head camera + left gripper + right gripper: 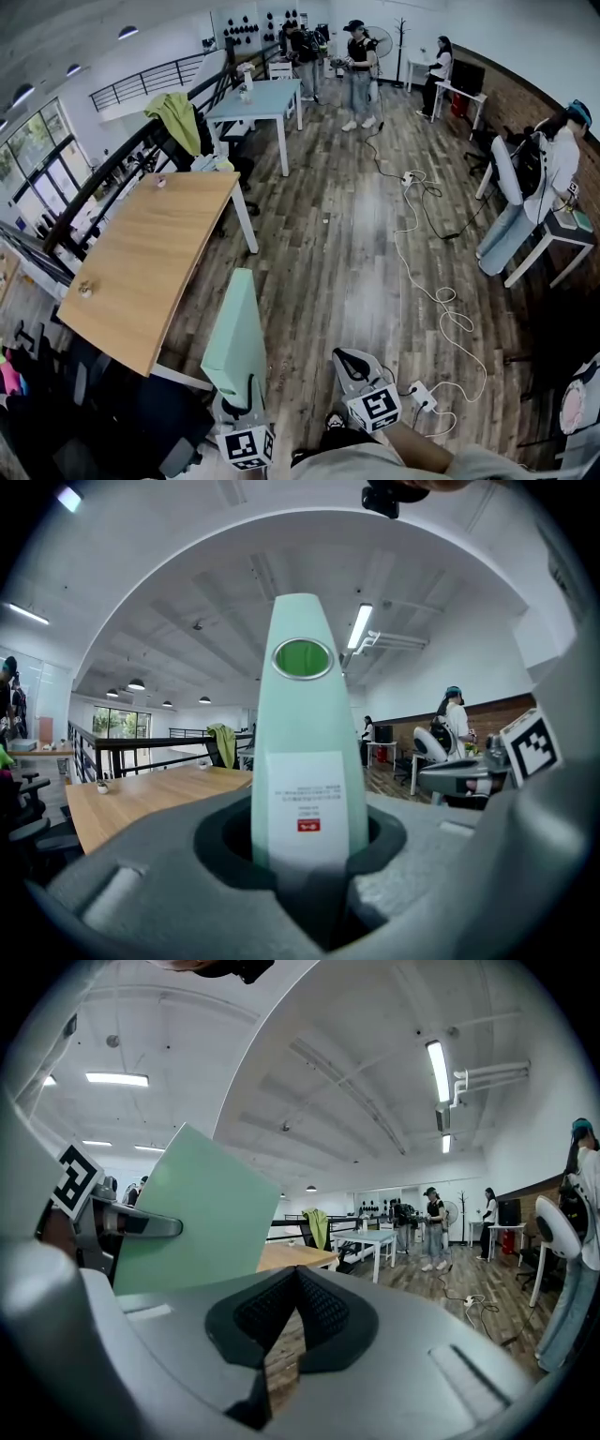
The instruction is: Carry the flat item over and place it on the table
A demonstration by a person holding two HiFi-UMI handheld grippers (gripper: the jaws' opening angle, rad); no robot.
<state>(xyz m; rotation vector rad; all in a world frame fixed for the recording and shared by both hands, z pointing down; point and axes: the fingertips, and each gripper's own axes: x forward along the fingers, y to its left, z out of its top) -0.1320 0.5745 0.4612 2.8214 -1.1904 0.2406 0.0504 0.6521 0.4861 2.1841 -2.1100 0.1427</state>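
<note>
Mint-green board (236, 330) stood on edge, clamped in my left gripper (246, 401), ready for carrying to the wooden table (141, 272). My right gripper (349, 361) was closed and empty.

We cannot read the label (307, 803) on the mint board (302, 705), whose base the left gripper (309, 864) hides

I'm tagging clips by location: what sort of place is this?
Probably an open-plan office or lab: a light wooden table, a pale blue desk with people standing beyond it, white power cables trailing across the dark plank floor, and a black railing along one side.
</note>
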